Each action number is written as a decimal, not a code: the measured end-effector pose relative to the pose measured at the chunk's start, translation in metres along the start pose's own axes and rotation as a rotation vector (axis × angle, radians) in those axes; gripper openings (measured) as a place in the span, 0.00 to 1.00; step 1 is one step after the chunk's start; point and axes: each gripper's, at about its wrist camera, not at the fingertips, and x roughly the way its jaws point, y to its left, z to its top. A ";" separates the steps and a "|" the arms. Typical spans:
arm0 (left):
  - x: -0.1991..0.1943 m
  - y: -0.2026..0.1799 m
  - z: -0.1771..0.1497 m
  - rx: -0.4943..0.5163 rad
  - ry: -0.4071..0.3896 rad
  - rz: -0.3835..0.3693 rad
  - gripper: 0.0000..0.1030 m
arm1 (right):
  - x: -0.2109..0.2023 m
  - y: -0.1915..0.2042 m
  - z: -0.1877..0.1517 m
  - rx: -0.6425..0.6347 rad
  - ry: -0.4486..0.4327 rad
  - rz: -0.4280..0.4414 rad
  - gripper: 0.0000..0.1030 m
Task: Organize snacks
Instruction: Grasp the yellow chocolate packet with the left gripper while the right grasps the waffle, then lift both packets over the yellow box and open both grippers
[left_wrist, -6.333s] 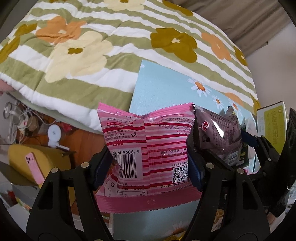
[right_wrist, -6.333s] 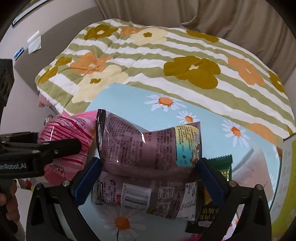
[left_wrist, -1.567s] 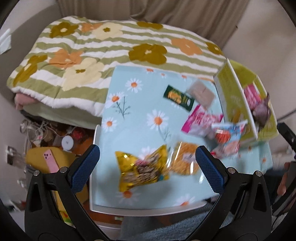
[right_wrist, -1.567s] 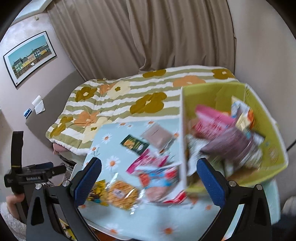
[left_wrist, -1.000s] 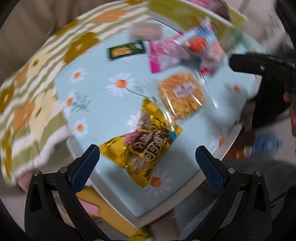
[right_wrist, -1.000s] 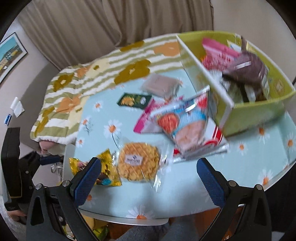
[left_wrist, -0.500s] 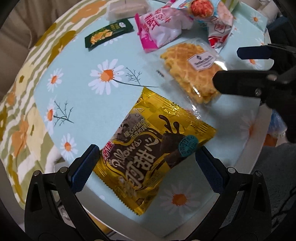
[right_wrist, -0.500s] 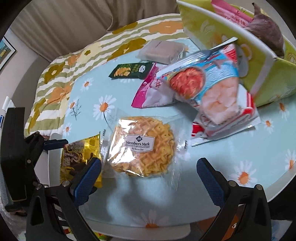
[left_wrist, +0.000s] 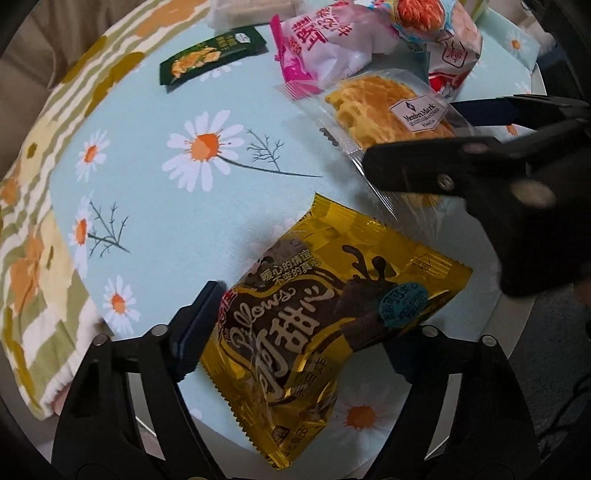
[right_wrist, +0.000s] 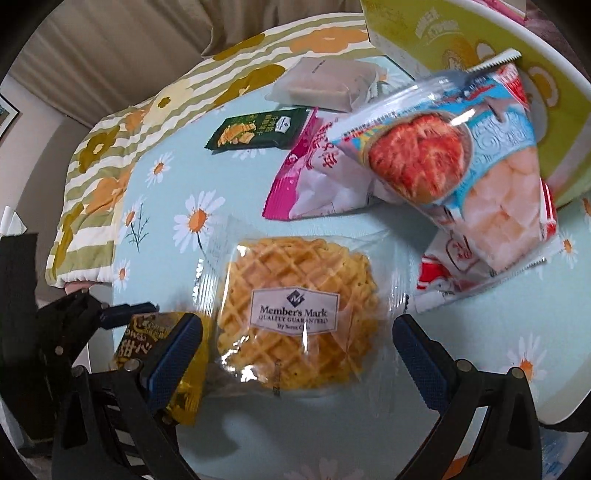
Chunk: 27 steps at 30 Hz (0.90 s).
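A yellow chocolate snack bag (left_wrist: 332, 325) lies near the front edge of the daisy-print table (left_wrist: 166, 206). My left gripper (left_wrist: 303, 325) points straight down over it, jaws closing. One pad (left_wrist: 199, 321) touches the bag's left edge and the other is half hidden under its right side. A clear-wrapped waffle (right_wrist: 295, 295) lies beside the bag. My right gripper (right_wrist: 295, 354) stands open around the waffle, pads (right_wrist: 177, 350) clear of the waffle. In the left wrist view the right gripper (left_wrist: 413, 136) hangs over the waffle (left_wrist: 380, 107).
Farther back lie a green packet (right_wrist: 258, 131), a pink-white bag (right_wrist: 317, 173), a blue shrimp-snack bag (right_wrist: 461, 173) over a red-white bag (right_wrist: 443, 273), and a beige packet (right_wrist: 325, 85). A yellow-green box (right_wrist: 443, 37) stands at the back right. A flowered quilt (right_wrist: 110, 147) borders the table.
Both grippers have sunk toward the table. The left jaws have narrowed from wide open onto the yellow bag. The right gripper has come down around the waffle.
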 end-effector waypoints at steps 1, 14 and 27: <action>-0.001 0.001 -0.002 -0.009 0.005 0.003 0.72 | 0.002 0.001 0.002 -0.001 0.002 -0.004 0.99; -0.009 0.037 -0.028 -0.165 0.010 0.006 0.67 | 0.024 0.030 -0.002 -0.219 -0.001 -0.180 1.00; -0.012 0.034 -0.029 -0.179 -0.003 0.015 0.67 | 0.016 0.034 -0.002 -0.323 -0.020 -0.075 0.60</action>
